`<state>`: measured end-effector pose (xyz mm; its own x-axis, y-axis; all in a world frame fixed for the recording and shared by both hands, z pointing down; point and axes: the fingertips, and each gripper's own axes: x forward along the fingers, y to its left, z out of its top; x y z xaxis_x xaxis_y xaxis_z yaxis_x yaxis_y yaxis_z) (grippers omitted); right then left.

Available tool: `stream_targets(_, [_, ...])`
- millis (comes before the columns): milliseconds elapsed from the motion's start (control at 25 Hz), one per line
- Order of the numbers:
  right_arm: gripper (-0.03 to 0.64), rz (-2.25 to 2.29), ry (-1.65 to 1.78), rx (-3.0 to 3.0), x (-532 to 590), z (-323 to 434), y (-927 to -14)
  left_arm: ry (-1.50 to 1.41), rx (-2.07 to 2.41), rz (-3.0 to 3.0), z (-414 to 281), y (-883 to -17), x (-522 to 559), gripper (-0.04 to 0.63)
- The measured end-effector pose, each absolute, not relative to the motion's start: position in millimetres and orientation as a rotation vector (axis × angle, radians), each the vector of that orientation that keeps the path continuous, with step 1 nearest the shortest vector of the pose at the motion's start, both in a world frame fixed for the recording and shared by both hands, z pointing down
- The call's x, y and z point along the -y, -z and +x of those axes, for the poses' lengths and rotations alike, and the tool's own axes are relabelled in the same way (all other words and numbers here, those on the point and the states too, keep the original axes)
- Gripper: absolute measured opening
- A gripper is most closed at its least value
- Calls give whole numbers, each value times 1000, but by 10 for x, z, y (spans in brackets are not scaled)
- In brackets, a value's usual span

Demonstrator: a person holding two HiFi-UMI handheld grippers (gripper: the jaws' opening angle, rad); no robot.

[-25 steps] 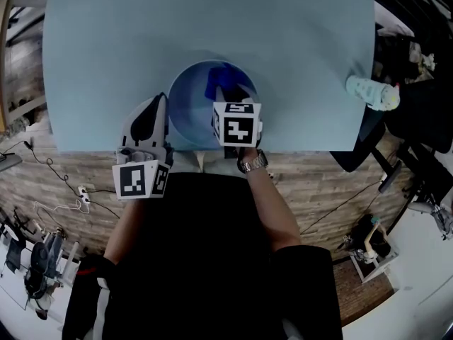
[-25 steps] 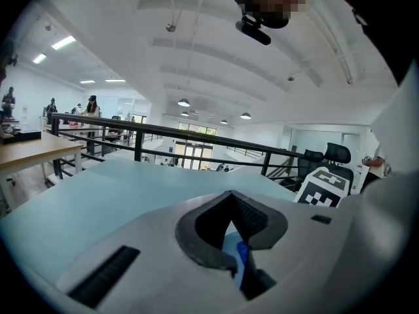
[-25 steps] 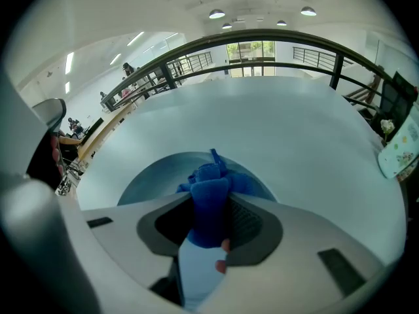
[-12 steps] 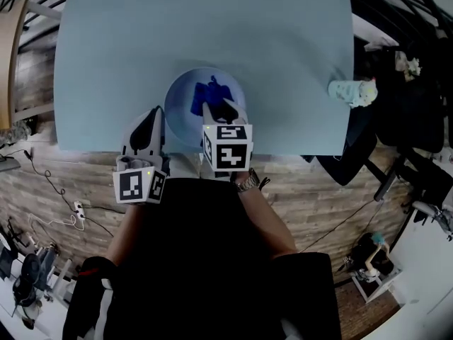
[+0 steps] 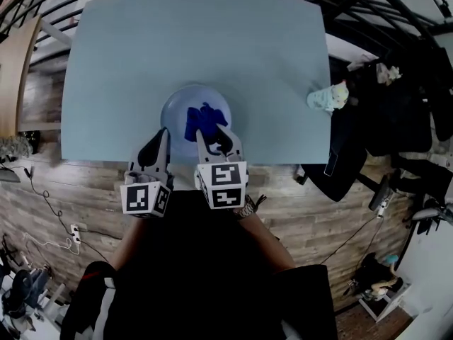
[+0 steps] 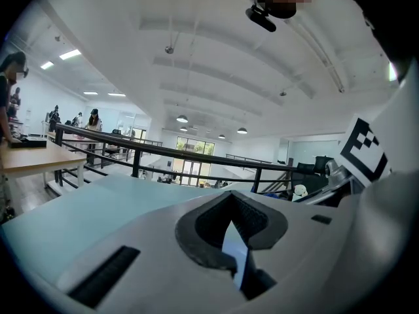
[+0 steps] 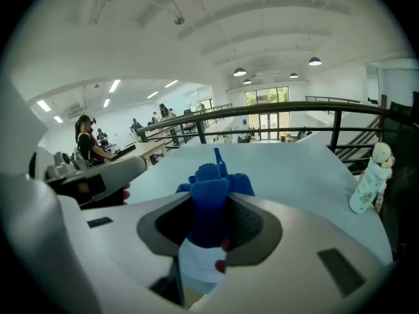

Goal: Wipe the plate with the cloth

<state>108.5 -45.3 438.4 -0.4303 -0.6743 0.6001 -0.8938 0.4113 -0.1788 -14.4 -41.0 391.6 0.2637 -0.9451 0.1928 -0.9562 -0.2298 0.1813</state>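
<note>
On the table (image 5: 113, 62), a crumpled blue cloth (image 5: 204, 121) tops the plate (image 5: 174, 105).

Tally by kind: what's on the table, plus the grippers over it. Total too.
plate: 1
cloth: 1, blue
pale toy figure: 1
grippers: 2, left gripper and right gripper
Total: 5
</note>
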Motion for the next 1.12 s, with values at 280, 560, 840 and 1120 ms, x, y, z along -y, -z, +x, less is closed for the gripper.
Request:
stream_targets(280, [118, 1483, -596, 2355, 198, 1343, -3895, -25, 1775, 2326, 17, -3669, 187, 2])
stream_targets(560, [118, 1589, -532, 2407, 69, 1505, -3613, 6, 1785, 2376, 124, -3475, 36, 2])
stream_targets(840, [118, 1642, -425, 2502, -52, 1519, -3338, 41, 1829, 2407, 147, -3339, -73, 2])
stream_targets(1120, [118, 1601, -364, 2556, -178, 1395, -3239, 56, 1879, 2397, 43, -3271, -200, 2])
